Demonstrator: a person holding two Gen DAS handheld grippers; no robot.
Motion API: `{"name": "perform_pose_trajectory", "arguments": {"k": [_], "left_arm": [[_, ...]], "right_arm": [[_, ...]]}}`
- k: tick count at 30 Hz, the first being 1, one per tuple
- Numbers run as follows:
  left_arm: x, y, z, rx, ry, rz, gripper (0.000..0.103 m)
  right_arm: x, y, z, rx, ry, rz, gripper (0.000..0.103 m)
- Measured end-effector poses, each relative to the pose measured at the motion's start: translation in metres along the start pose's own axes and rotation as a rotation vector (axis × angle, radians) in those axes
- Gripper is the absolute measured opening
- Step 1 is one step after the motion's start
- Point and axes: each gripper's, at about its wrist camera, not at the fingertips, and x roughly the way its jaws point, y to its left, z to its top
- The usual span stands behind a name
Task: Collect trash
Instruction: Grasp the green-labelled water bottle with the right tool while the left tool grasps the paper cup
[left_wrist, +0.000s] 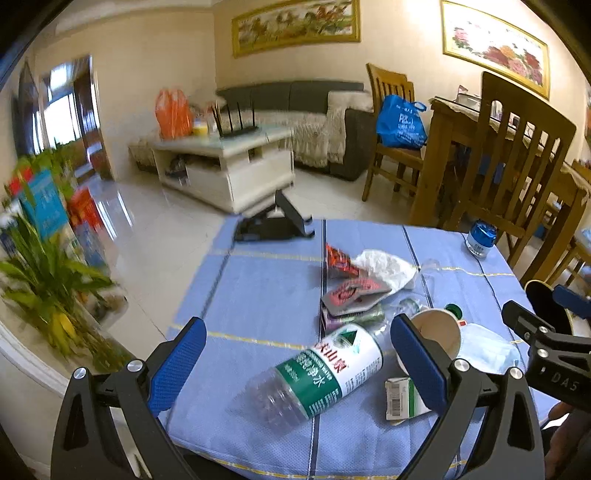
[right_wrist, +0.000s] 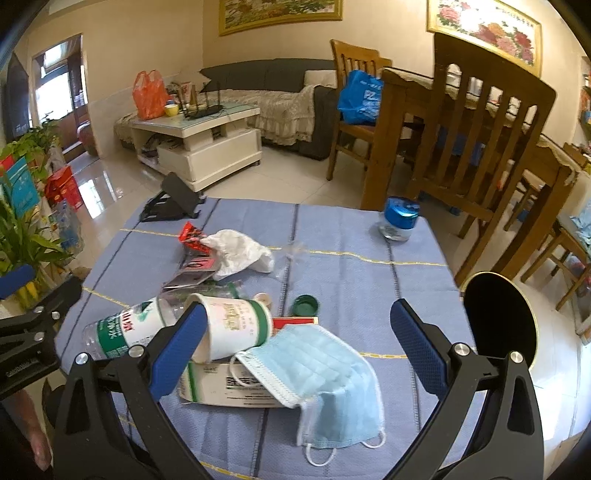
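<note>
Trash lies on a blue tablecloth (left_wrist: 258, 295) (right_wrist: 351, 280). An empty plastic bottle (left_wrist: 314, 373) (right_wrist: 122, 332) with a green label lies on its side between the fingers of my open left gripper (left_wrist: 299, 365). A tipped paper cup (left_wrist: 439, 332) (right_wrist: 232, 328), a blue face mask (left_wrist: 487, 350) (right_wrist: 325, 376), a flattened carton (left_wrist: 402, 398) (right_wrist: 221, 387), a green cap (right_wrist: 306, 304), red wrappers (left_wrist: 343, 273) (right_wrist: 192, 236) and crumpled white paper (left_wrist: 388, 266) (right_wrist: 240, 251) lie nearby. My open right gripper (right_wrist: 299, 354) hovers over the mask.
A black phone stand (left_wrist: 273, 221) (right_wrist: 173, 203) sits at the table's far edge. A small jar with a blue lid (left_wrist: 480, 240) (right_wrist: 399, 219) stands far right. A round black bin opening (right_wrist: 498, 321) is right of the table. Wooden chairs (right_wrist: 480, 147) and a potted plant (left_wrist: 48, 273) flank it.
</note>
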Motion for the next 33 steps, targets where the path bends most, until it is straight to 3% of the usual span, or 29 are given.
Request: {"name": "perform_pose_trajectory", "arguments": {"k": [4, 6, 7, 9, 10, 13, 15, 16, 19, 21, 23, 25, 27, 30, 33], "left_arm": [[0.05, 0.056, -0.012, -0.189, 0.2, -0.095, 0.097], [0.071, 0.093, -0.024, -0.282, 0.26, -0.072, 0.096], [0.079, 0.113, -0.031, -0.321, 0.284, -0.053, 0.096], [0.087, 0.137, -0.041, -0.381, 0.312, -0.061, 0.096], [0.09, 0.148, -0.045, -0.412, 0.323, -0.069, 0.096], [0.09, 0.174, -0.056, -0.454, 0.33, -0.06, 0.096], [0.087, 0.179, -0.058, -0.425, 0.315, -0.036, 0.096], [0.086, 0.179, -0.057, -0.412, 0.309, -0.032, 0.096], [0.082, 0.175, -0.056, -0.362, 0.302, -0.03, 0.096], [0.087, 0.175, -0.057, -0.349, 0.307, -0.038, 0.096], [0.091, 0.176, -0.058, -0.338, 0.31, -0.036, 0.096], [0.093, 0.174, -0.057, -0.324, 0.308, -0.028, 0.096], [0.093, 0.173, -0.055, -0.313, 0.302, -0.022, 0.096], [0.092, 0.171, -0.051, -0.303, 0.288, -0.012, 0.096], [0.088, 0.169, -0.047, -0.306, 0.267, -0.022, 0.096]], "right_arm": [[0.011, -0.002, 0.012, 0.028, 0.047, 0.173, 0.098], [0.018, 0.004, 0.017, 0.018, 0.086, 0.292, 0.098], [0.024, 0.015, 0.021, -0.027, 0.118, 0.402, 0.098], [0.031, 0.034, 0.028, -0.116, 0.15, 0.51, 0.098], [0.036, 0.059, 0.03, -0.274, 0.173, 0.589, 0.098], [0.041, 0.12, 0.022, -0.689, 0.147, 0.539, 0.098], [0.047, 0.147, 0.012, -0.871, 0.18, 0.536, 0.098], [0.052, 0.17, -0.001, -1.034, 0.206, 0.512, 0.098], [0.072, 0.201, -0.035, -1.342, 0.257, 0.401, 0.098], [0.086, 0.21, -0.051, -1.455, 0.29, 0.35, 0.094], [0.102, 0.215, -0.061, -1.492, 0.349, 0.324, 0.081], [0.111, 0.216, -0.072, -1.564, 0.33, 0.254, 0.076], [0.112, 0.216, -0.076, -1.599, 0.313, 0.239, 0.071], [0.102, 0.217, -0.067, -1.563, 0.259, 0.311, 0.07], [0.09, 0.216, -0.034, -1.436, 0.214, 0.379, 0.07]]}}
